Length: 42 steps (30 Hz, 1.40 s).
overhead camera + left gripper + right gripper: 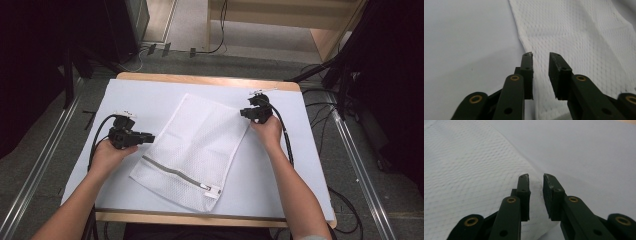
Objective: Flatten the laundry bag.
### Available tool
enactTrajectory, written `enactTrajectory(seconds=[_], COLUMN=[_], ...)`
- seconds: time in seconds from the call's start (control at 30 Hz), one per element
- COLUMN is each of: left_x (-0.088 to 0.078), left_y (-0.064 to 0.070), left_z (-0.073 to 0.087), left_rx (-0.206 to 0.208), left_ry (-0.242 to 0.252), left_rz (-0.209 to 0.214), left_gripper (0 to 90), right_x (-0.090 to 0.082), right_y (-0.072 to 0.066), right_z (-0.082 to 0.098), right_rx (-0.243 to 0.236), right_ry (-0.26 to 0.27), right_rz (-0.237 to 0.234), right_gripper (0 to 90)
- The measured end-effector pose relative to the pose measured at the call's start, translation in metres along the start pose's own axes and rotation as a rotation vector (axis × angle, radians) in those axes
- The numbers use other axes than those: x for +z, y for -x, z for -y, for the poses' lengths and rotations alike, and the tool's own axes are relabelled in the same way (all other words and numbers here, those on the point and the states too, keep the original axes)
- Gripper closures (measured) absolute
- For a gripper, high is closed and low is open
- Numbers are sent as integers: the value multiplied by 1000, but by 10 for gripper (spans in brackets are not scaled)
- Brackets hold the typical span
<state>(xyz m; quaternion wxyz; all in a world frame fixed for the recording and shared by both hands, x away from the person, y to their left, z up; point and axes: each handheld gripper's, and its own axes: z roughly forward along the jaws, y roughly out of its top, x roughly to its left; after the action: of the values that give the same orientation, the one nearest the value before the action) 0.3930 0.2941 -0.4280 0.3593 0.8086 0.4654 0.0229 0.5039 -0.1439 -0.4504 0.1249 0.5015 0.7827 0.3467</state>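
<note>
- We read no brand, label or writing anywhere; the bag [192, 145] is plain white mesh, with a grey zipper [172, 172] along its near end and a small pull at the zipper's right end.
- The bag lies flat and slightly askew in the middle of the table [280, 170], its zipper end toward us and its far end angled away to the right.
- We hold the left gripper [150, 137] at the bag's left edge; in the left gripper view [541, 55] its jaws stand a little apart over the mesh edge, with nothing pinched between them.
- We hold the right gripper [243, 113] at the bag's far right corner; in the right gripper view [535, 177] its jaws are likewise parted, poised over the corner of the mesh and not clamped on it.
- The table has a pale, matte white top with a wooden rim showing at the far and near edges.
- Around it we see grey floor, metal rails [37, 165] on both sides, black cables, dark stands and a light wooden frame [280, 15] at the back.
</note>
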Motion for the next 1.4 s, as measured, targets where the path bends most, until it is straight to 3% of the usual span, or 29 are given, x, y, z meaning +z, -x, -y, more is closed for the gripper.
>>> enactTrajectory(seconds=[0.2, 0.3, 0.37, 0.43, 0.57, 0.7, 0.8, 0.9, 1.0, 1.07, 1.13, 1.23, 1.33, 1.4], left_x=[19, 29, 35, 41, 50, 59, 65, 68, 70, 70, 71, 71, 71, 72], left_y=[-3, -8, -9, -11, -13, -14, -13, -14, -15, -16, -17, -18, -17, -16], left_z=[-26, -37, -42, -47, -49, -49, -49, -50, -49, -49, -49, -49, -49, -49], left_rx=[22, 4, -1, 9, 10, 20, 34, 31, 41, 29, 17, 3, 4, 5], left_ry=[-14, -16, 2, -14, -30, -43, -41, -22, -15, -14, -16, -21, -23, -24], left_rz=[-30, -18, -23, -34, -39, -40, -40, -30, -38, -36, -21, -10, -17, -23], left_gripper=[672, 657, 651, 637, 631, 629, 629, 652, 754, 800, 859, 896, 900, 900], right_x=[-23, -30, -34, -38, -48, -46, -44, -45, -43, -40, -38, -34, -32, -32], right_y=[-17, -21, -22, -23, -30, -37, -39, -42, -44, -45, -49, -55, -59, -58], right_z=[10, 18, 24, 27, 39, 54, 64, 71, 78, 81, 81, 80, 80, 80], right_rx=[-18, -21, -19, -24, -26, -45, -21, -20, -9, 7, -9, -21, -63, -56], right_ry=[27, 30, 22, 24, 26, 9, -4, -11, -13, -18, -8, -1, -1, 3], right_rz=[-29, -38, -40, -26, -47, -44, -49, -41, -23, -26, -12, -1, 41, 38], right_gripper=[754, 724, 702, 682, 680, 663, 657, 649, 612, 591, 593, 622, 686, 736])
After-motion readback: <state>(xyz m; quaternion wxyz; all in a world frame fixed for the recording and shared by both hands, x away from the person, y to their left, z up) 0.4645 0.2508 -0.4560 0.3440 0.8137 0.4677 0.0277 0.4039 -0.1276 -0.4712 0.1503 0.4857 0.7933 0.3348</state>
